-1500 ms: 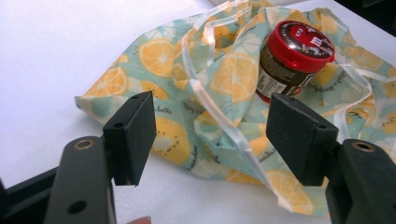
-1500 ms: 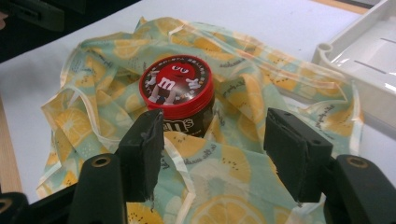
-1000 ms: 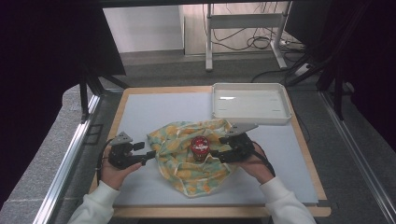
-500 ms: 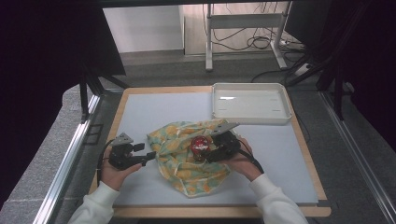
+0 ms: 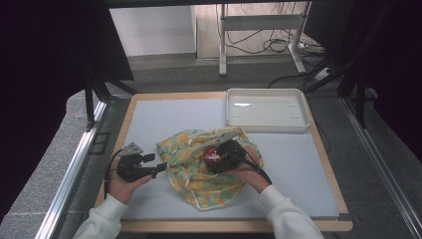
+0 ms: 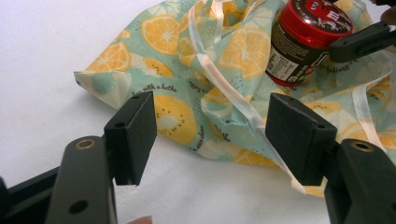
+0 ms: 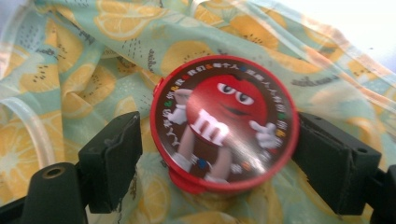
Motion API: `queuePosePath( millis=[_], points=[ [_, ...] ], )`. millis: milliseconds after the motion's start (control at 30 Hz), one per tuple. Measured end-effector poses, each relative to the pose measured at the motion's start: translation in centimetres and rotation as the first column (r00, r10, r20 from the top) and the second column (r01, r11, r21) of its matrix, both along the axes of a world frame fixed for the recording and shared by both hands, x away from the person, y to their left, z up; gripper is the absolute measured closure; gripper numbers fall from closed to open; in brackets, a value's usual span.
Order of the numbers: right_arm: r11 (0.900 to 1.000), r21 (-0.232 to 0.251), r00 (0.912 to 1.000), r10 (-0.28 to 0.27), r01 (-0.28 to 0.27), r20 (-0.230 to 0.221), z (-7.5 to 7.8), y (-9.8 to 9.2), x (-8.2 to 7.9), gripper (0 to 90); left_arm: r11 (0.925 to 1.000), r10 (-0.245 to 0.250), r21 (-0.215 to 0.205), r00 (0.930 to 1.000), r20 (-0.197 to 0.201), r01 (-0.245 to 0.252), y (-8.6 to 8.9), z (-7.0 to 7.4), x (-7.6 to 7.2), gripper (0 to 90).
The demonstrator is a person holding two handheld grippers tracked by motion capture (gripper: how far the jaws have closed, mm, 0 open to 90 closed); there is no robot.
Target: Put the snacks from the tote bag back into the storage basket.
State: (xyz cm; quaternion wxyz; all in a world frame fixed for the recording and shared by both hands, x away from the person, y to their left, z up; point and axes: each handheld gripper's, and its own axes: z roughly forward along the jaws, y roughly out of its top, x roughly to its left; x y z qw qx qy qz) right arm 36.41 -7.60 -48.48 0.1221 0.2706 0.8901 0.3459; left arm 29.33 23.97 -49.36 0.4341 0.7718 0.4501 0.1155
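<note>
Right gripper (image 7: 215, 154), jaws just opened wide, straddles the red-lidded jar (image 7: 224, 123) dead ahead without clamping it; left gripper (image 6: 210, 135) gapes open, farther off, at the cloth bag's (image 6: 187, 93) edge.

White long sleeves (image 5: 102, 223) with ribbed cuffs, black two-jaw left gripper (image 6: 212, 135) with square matte pads and round screw holes, grey three-cornered plate (image 5: 133, 148) on top, black right gripper (image 7: 219, 154), black trailing cable (image 5: 263, 173).

White "m" on the red lid (image 7: 224, 123) with ringed, seemingly Chinese characters, cloth bag (image 6: 187, 93) script blurred, perhaps "with a bottle"
</note>
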Motion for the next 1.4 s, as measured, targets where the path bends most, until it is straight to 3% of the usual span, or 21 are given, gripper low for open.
queuePosePath(
  millis=[167,267,567,1100,1400],
  points=[
    [0.999,-0.035,0.9998,-0.02,0.02,0.003,-0.4,0.8,0.1,18.8,1.0,0.001,0.001,1.0,0.0,-0.001,0.1,0.0,0.0,34.2],
    [0.998,-0.049,0.9994,-0.031,0.032,0.013,-0.6,0.9,0.2,23.9,1.0,0.0,0.0,1.0,0.001,0.0,0.1,0.0,-0.1,34.2],
    [0.999,-0.045,0.9998,-0.018,0.018,-0.01,-0.4,0.8,0.3,25.2,1.0,-0.003,-0.006,1.0,0.0,0.003,0.1,0.1,-0.1,34.2],
    [0.999,0.043,0.9998,0.021,-0.021,0.005,2.3,-0.1,-0.4,25.3,1.0,-0.006,0.003,0.9999,-0.01,0.006,0.0,-0.1,0.0,34.2],
    [0.997,0.064,0.9994,0.035,-0.035,0.007,3.2,-0.5,-0.7,25.3,0.9999,-0.009,0.008,0.9999,-0.013,0.009,0.0,-0.2,0.0,34.1]
  ],
)
